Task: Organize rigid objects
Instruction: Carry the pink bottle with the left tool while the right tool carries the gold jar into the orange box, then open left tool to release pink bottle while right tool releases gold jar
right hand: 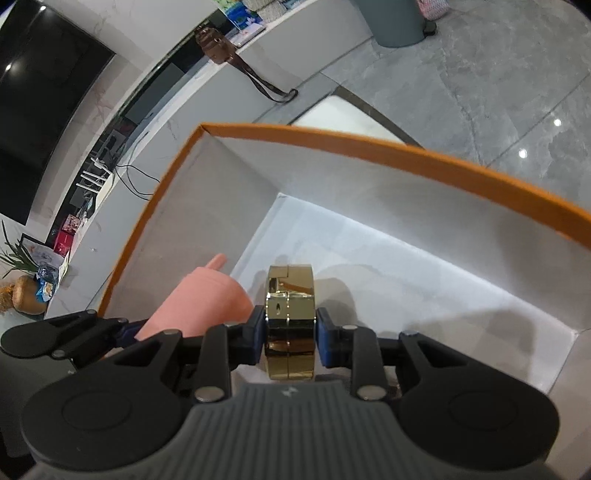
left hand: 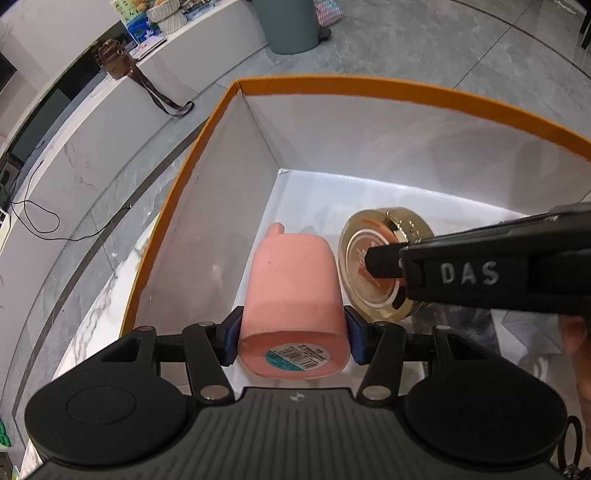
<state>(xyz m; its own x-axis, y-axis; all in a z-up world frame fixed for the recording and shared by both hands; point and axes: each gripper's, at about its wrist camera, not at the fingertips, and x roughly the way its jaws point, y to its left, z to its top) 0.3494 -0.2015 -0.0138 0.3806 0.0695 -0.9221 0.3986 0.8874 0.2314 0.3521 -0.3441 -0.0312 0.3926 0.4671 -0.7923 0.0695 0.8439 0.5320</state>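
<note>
My left gripper (left hand: pixel 292 338) is shut on a pink cup-shaped container (left hand: pixel 293 291) with a barcode label on its base, held inside an orange-rimmed white box (left hand: pixel 369 86). My right gripper (right hand: pixel 290 334) is shut on a round gold case (right hand: pixel 290 317), held on edge inside the same box (right hand: pixel 332 142). In the left wrist view the gold case (left hand: pixel 384 258) sits just right of the pink container, with the right gripper's black finger (left hand: pixel 384 262) across it. The pink container (right hand: pixel 199 299) shows at left in the right wrist view.
The box stands on a grey marble floor (left hand: pixel 443 48). A white curved counter (left hand: pixel 92 122) behind carries a brown bag (left hand: pixel 112 59) with a hanging strap. A grey bin (left hand: pixel 288 22) stands beyond the box. A black cable (left hand: pixel 40 218) trails at left.
</note>
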